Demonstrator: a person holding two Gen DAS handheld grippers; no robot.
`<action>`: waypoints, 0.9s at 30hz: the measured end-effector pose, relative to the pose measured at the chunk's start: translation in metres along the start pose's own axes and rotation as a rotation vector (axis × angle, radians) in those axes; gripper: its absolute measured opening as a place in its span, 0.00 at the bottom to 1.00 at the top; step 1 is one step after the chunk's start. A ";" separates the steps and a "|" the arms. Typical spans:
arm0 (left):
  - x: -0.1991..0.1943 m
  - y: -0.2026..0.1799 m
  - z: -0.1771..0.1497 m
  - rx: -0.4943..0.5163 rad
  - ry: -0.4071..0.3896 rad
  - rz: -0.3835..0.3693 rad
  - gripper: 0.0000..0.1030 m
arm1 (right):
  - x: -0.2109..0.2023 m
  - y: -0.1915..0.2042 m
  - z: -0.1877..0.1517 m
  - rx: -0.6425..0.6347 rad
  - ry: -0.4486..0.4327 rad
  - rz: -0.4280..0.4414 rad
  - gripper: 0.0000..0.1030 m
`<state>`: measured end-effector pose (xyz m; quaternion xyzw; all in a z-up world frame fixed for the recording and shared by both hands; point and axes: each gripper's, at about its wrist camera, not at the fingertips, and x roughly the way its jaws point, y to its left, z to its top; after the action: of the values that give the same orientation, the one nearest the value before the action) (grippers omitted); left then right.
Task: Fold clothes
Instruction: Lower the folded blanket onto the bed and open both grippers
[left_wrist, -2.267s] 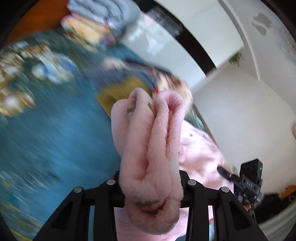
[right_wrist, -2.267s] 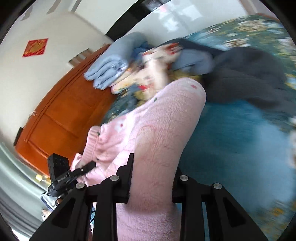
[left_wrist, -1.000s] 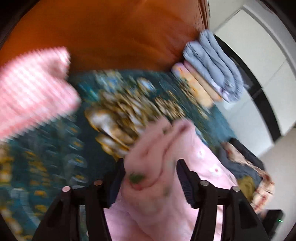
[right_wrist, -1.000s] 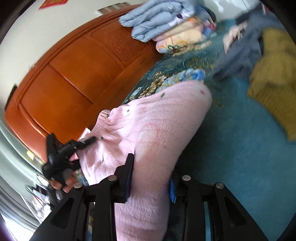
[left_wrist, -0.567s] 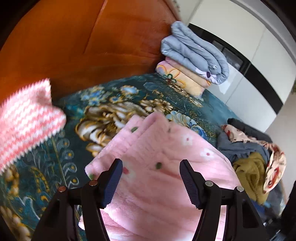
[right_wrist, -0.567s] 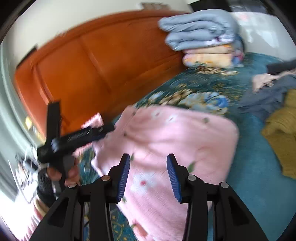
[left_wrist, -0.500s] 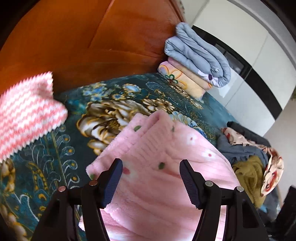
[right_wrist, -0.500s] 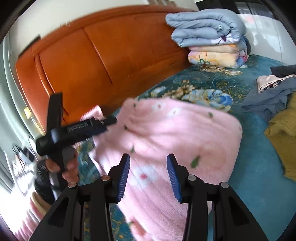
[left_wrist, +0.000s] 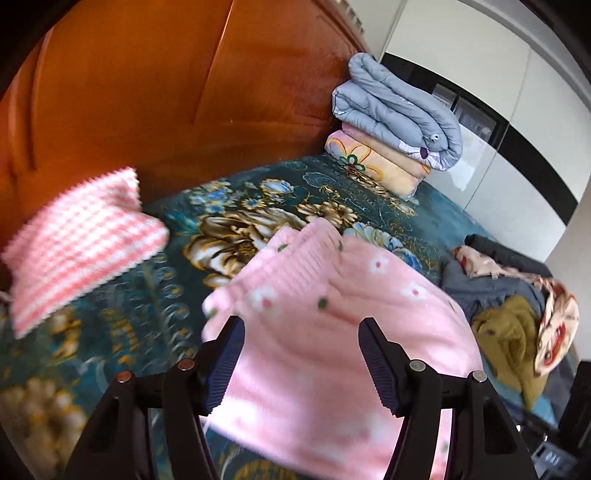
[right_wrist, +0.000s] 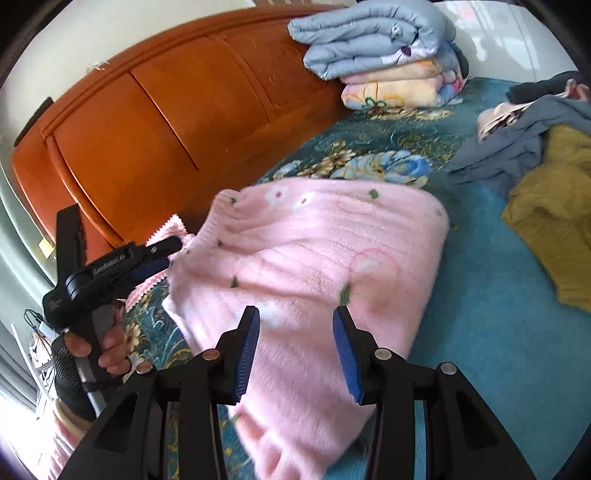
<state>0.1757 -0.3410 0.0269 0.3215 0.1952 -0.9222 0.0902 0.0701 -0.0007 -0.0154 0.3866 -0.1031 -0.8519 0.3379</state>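
I see both claws released: my left gripper (left_wrist: 301, 356) and right gripper (right_wrist: 295, 349) hover with jaws apart above the folded pink garment (right_wrist: 314, 258), which lies on the floral bedspread (left_wrist: 240, 221).

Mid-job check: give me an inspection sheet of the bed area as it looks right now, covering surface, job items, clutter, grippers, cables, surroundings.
Surface: teal floral bedspread, partly covered.
Job's things: pink fleece garment lying folded on the bedspread; pink-and-white knit piece folded beside it near the headboard.
Clutter: loose heap with a mustard garment and grey garment; stacked folded quilts.
Grippers: left gripper open, right gripper open, both over the pink fleece, not pressing it.
Cables: nothing seen on the bed.
Surroundings: wooden headboard, white wardrobe.
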 end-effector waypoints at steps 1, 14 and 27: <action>-0.009 0.000 -0.005 -0.002 0.000 -0.006 0.66 | -0.006 0.002 -0.004 0.002 -0.002 0.000 0.41; 0.020 -0.006 -0.053 -0.003 0.195 0.022 0.66 | 0.002 0.026 -0.053 -0.059 0.088 -0.081 0.42; -0.007 -0.010 -0.121 0.106 0.201 0.119 0.81 | -0.019 0.028 -0.102 -0.081 0.118 -0.219 0.48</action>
<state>0.2457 -0.2809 -0.0521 0.4277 0.1349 -0.8872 0.1078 0.1676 0.0000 -0.0614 0.4310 -0.0059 -0.8629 0.2637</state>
